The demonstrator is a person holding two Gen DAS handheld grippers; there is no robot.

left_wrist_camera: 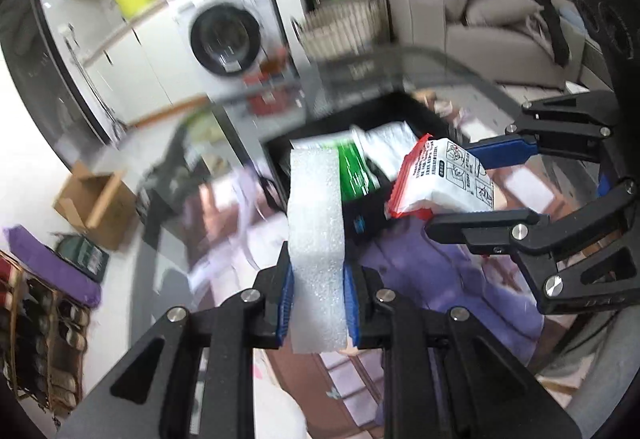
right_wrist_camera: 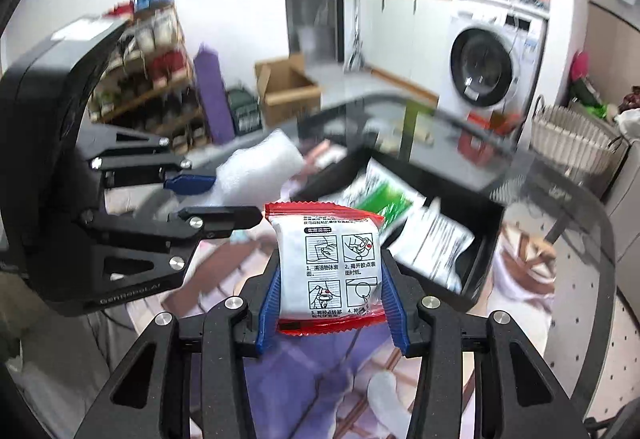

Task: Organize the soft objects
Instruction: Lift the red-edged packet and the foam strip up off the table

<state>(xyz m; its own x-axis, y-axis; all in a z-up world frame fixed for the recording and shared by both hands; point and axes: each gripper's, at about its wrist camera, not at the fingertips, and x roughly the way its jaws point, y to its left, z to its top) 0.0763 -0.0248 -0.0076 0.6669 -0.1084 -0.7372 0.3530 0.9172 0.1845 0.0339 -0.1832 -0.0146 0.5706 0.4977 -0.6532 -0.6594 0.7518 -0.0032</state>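
My left gripper is shut on a white foam strip that stands up between its blue pads. The same foam strip shows at the left of the right wrist view, in the left gripper. My right gripper is shut on a white sachet with red ends, printed with instruction pictures. That sachet and the right gripper appear at the right of the left wrist view. Beyond both lies a black tray holding a green-and-white packet and a white packet. Both grippers hang above the table.
The tray rests on a glass table over a purple patterned cloth. Farther off are a washing machine, a cardboard box, a shoe rack, a wicker basket and a grey sofa.
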